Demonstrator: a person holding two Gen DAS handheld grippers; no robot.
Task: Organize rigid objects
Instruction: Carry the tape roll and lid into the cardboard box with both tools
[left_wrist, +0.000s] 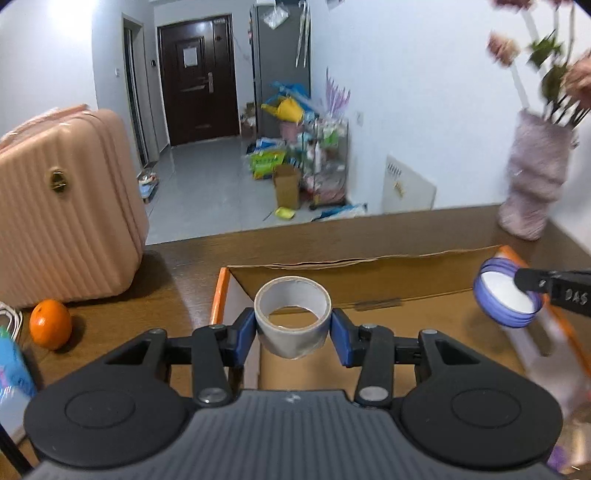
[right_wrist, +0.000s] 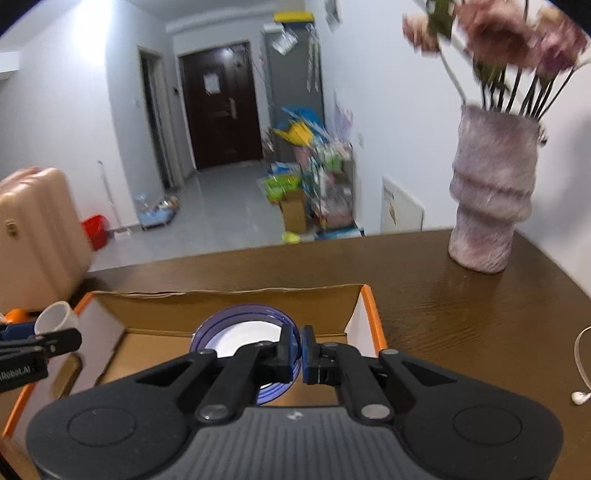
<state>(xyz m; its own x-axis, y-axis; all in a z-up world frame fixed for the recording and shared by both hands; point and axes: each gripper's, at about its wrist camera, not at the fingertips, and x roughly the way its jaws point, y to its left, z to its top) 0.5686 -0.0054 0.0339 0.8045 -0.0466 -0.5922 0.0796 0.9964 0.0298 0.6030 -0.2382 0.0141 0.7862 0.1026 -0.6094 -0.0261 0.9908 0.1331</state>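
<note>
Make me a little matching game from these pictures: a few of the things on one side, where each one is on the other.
Things:
1. grey roll of tape
2. round purple lid
3. round orange fruit
4. ribbed lilac vase

Places:
A. standing on the brown table's far right
B. clamped in the left gripper
C. on the table by the pink suitcase
D. pinched by the right gripper

Pairs: 1-B, 2-D, 3-C, 4-A
</note>
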